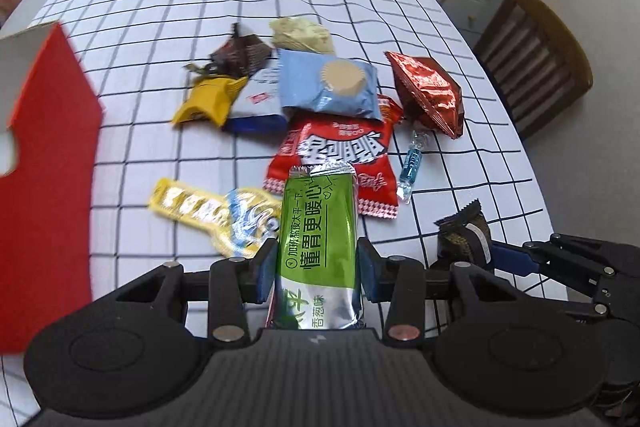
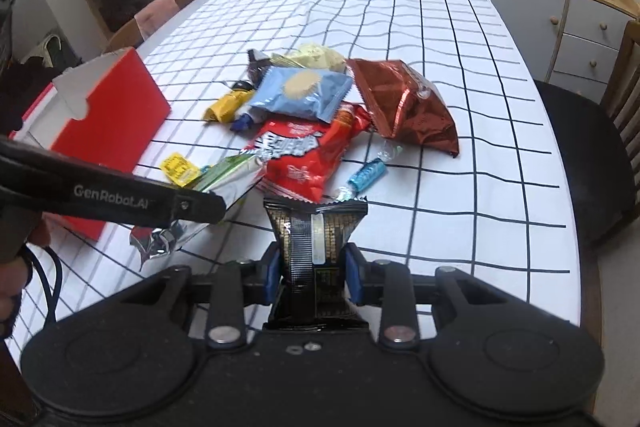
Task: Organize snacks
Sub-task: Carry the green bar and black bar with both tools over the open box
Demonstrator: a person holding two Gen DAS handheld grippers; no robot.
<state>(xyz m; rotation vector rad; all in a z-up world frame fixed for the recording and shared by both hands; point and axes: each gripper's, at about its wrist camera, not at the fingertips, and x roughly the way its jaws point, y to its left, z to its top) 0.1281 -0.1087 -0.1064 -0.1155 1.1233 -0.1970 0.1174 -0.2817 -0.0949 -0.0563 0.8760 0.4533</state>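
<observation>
Now our left gripper [image 1: 316, 267] pinches a green packet [image 1: 318, 227], our right gripper [image 2: 314, 273] a black packet [image 2: 316, 239]; the snack pile [image 1: 332, 99] lies at twelve o'clock, the red box [image 1: 48, 187] at nine.

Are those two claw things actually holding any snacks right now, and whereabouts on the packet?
Yes, both. The left gripper clamps the green packet across its lower middle. The right gripper pinches the black-and-gold packet by its sides, around mid-length.
</observation>
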